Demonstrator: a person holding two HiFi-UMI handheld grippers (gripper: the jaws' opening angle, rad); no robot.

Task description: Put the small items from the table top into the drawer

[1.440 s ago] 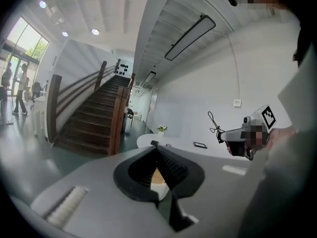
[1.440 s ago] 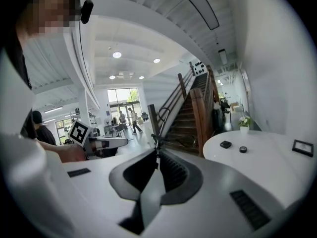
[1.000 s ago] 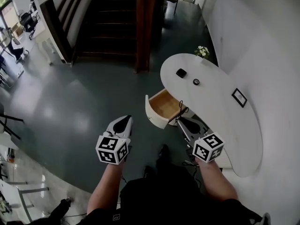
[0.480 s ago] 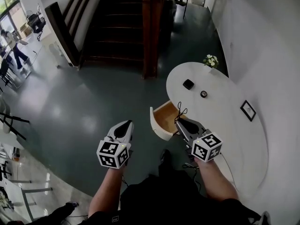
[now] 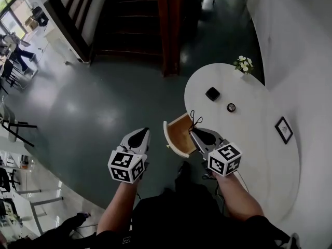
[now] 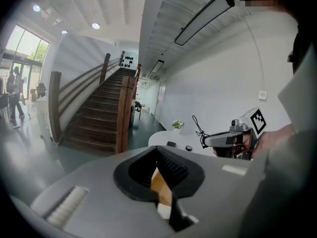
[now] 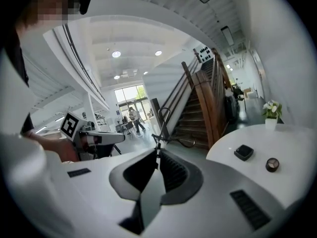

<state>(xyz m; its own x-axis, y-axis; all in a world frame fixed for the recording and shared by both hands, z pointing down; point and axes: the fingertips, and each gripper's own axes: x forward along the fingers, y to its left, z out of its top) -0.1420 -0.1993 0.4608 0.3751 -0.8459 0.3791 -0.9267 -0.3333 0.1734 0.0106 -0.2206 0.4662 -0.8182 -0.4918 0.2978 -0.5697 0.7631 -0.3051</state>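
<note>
My right gripper is shut on a thin black wire item with loops, which it holds over the right side of the open wooden drawer. In the right gripper view the wire item sticks up from the closed tips. A black square item and a small round dark item lie on the white table. My left gripper hangs shut and empty over the floor, left of the drawer. From the left gripper view the right gripper is visible.
A small picture frame lies on the table's right side and a vase of white flowers stands at its far end. A dark staircase rises beyond. Grey floor spreads to the left.
My right gripper has shifted a little left with the wire item, so that it is now over the open drawer. The left gripper has hardly moved.
</note>
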